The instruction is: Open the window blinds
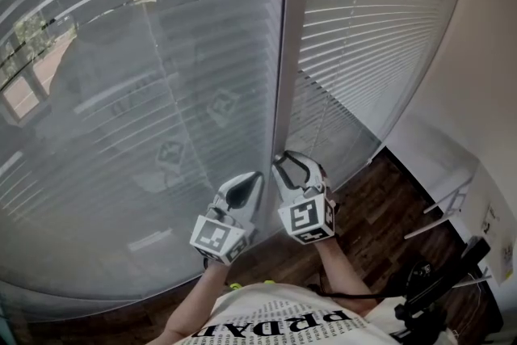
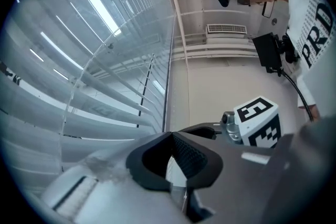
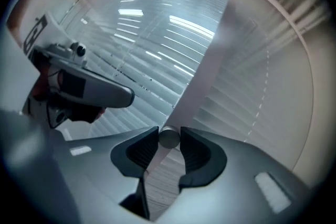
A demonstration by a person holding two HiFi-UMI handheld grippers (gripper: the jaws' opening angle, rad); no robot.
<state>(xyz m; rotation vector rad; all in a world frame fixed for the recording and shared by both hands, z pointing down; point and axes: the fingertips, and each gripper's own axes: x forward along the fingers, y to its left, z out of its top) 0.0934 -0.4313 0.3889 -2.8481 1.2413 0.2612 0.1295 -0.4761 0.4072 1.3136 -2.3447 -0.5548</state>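
Two slatted window blinds hang before me, the left blind [image 1: 145, 69] and the right blind [image 1: 363, 28], split by a pale upright frame [image 1: 281, 52]. Through the left blind's slats [image 2: 89, 113] the outside shows dimly. My right gripper [image 1: 284, 166] [image 3: 168, 139] is shut on the round end of the clear tilt wand [image 3: 168, 137], which runs up along the frame. Just left of it, my left gripper [image 1: 249, 183] [image 2: 171, 136] is by the frame's foot. Its pads meet at the tips, and I see nothing held between them.
Dark wood floor [image 1: 380, 214] lies below the blinds. A white wall [image 1: 485, 93] closes the right side, with a white rack [image 1: 448, 202] against it. A black stand with cables [image 1: 428, 287] sits at bottom right. A thin lift cord [image 1: 166, 93] hangs down the left blind.
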